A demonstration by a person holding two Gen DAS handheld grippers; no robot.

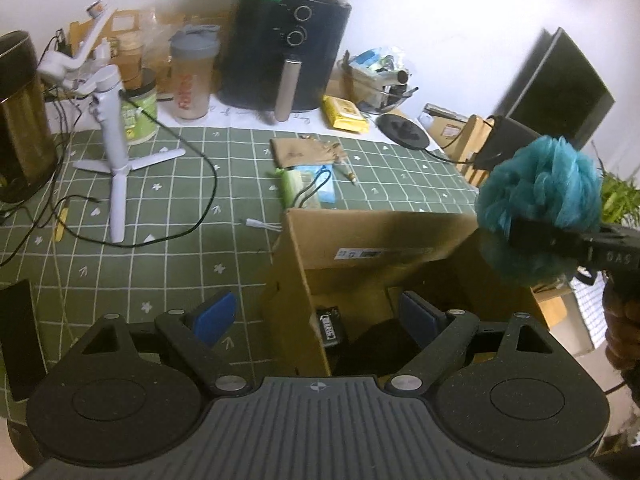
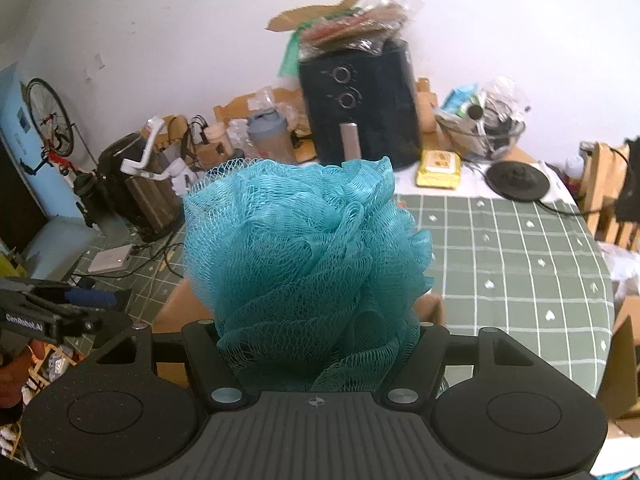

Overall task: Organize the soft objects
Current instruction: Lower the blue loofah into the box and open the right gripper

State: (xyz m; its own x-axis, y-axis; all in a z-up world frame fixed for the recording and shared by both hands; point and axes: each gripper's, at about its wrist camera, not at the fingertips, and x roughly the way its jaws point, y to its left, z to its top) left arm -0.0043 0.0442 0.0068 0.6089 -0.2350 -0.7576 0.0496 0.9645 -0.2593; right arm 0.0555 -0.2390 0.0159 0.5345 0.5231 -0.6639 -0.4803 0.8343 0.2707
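The right gripper has its jaws clamped on the teal mesh pouf, held above the open cardboard box; the left gripper, jaws apart and empty, hovers at the box's near left wall. Judging by the task, the pouf should be lowered well inside the flaps before letting go. There is open room on the green bench to the left, though cables and a white tripod clutter it.

- The left wrist view looks forward and down over the left gripper, close above an open cardboard box on the table.
- The right wrist view faces the same way, its centre filled by a very near teal mesh sponge.
- Both views share the table, the black air fryer by the wall, and the sponge.
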